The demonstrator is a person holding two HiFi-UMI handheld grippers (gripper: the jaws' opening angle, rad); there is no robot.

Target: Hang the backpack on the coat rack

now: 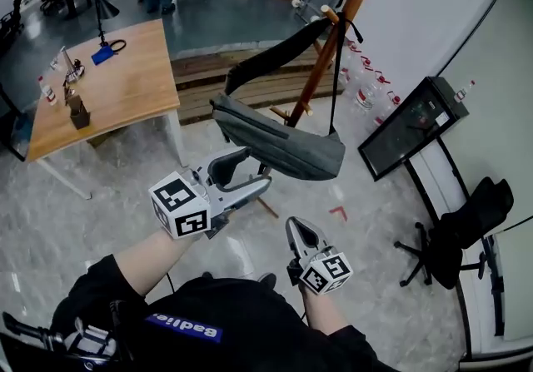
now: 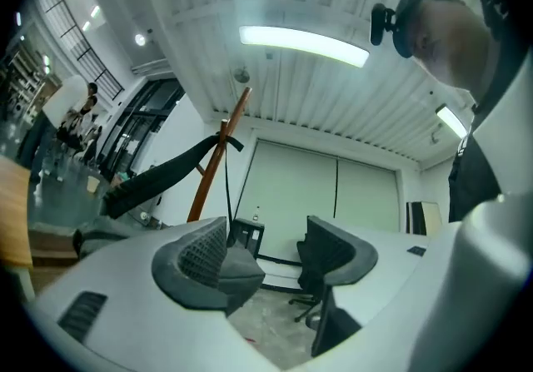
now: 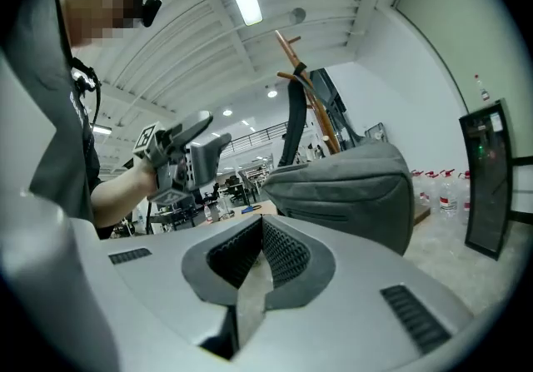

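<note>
A grey backpack [image 1: 283, 144] hangs by its black strap [image 1: 275, 54] from a peg of the brown wooden coat rack [image 1: 337, 37]. My left gripper [image 1: 256, 167] is just below and to the left of the bag, open, with nothing between its jaws. The left gripper view shows its open jaws [image 2: 266, 250], the rack pole [image 2: 216, 161] and the strap [image 2: 158, 175]. My right gripper [image 1: 294, 223] is lower and nearer me, shut and empty. From the right gripper [image 3: 260, 252] view, the backpack [image 3: 350, 187] hangs free ahead, apart from both grippers.
A wooden table [image 1: 125, 91] with small items stands at the left. Wooden pallets [image 1: 241, 79] lie behind the rack. A black screen [image 1: 412, 125] leans at the right wall, with water bottles [image 1: 366, 91] near it and an office chair [image 1: 466, 225] at the right.
</note>
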